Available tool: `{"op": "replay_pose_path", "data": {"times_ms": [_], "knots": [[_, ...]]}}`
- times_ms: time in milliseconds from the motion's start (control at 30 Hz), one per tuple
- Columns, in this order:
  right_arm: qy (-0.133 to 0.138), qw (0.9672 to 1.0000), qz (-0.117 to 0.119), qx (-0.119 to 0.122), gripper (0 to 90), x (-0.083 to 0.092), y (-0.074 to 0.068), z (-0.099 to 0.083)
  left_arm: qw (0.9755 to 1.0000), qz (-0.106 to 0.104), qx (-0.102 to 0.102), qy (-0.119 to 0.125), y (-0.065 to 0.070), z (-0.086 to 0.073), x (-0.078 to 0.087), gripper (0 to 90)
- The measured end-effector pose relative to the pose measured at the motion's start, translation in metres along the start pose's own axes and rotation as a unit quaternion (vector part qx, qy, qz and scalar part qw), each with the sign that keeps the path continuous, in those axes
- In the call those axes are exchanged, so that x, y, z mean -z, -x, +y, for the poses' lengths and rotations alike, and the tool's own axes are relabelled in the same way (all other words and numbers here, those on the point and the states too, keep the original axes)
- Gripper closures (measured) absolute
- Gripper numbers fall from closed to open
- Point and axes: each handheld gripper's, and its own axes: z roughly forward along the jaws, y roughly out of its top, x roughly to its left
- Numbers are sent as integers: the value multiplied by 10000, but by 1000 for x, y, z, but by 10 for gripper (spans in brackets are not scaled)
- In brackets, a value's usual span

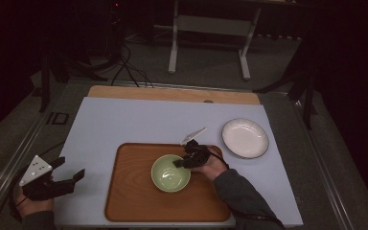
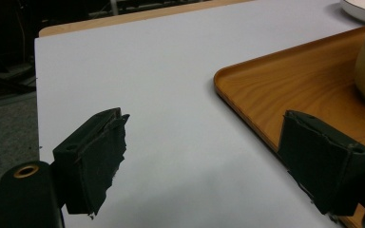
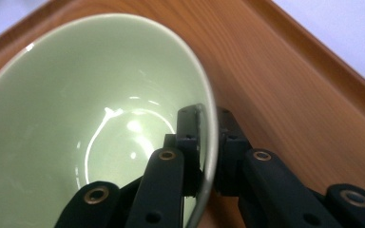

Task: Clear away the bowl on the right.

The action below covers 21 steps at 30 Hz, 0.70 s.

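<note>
A pale green bowl [image 1: 170, 173] stands on the wooden tray [image 1: 134, 201] near the table's front. My right gripper [image 1: 179, 163] is shut on the bowl's right rim. In the right gripper view one jaw sits inside the green bowl [image 3: 76, 104] and the other outside, with the rim pinched at the right gripper [image 3: 209, 118]. My left gripper [image 1: 74, 176] is held open over the white mat, left of the tray. In the left gripper view the left gripper [image 2: 204, 142] has its jaws wide apart with nothing between them, and the tray [image 2: 285, 90] lies just ahead to the right.
A white plate [image 1: 245, 138] with a dark rim lies on the mat to the right of the tray. The white mat [image 1: 124, 120] covers most of the wooden table. Cables and a desk frame [image 1: 211, 28] stand on the floor beyond the far edge.
</note>
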Motion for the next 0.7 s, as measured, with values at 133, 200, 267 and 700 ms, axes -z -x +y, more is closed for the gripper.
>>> {"op": "replay_pose_path", "data": {"times_ms": [133,200,267,700], "knots": [[64,9999,77,-45,793,-1,3,-2,10000,0,2,2,0,0,0,158],[39,10000,24,10,753,0,4,-2,10000,0,-5,-2,0,0,0,158],[34,10000,-26,30,733,2,3,-2,10000,4,-1,-4,0,0,0,157],[185,9997,-75,147,710,28,2,1,10000,13,5,2,0,0,0,158]]}}
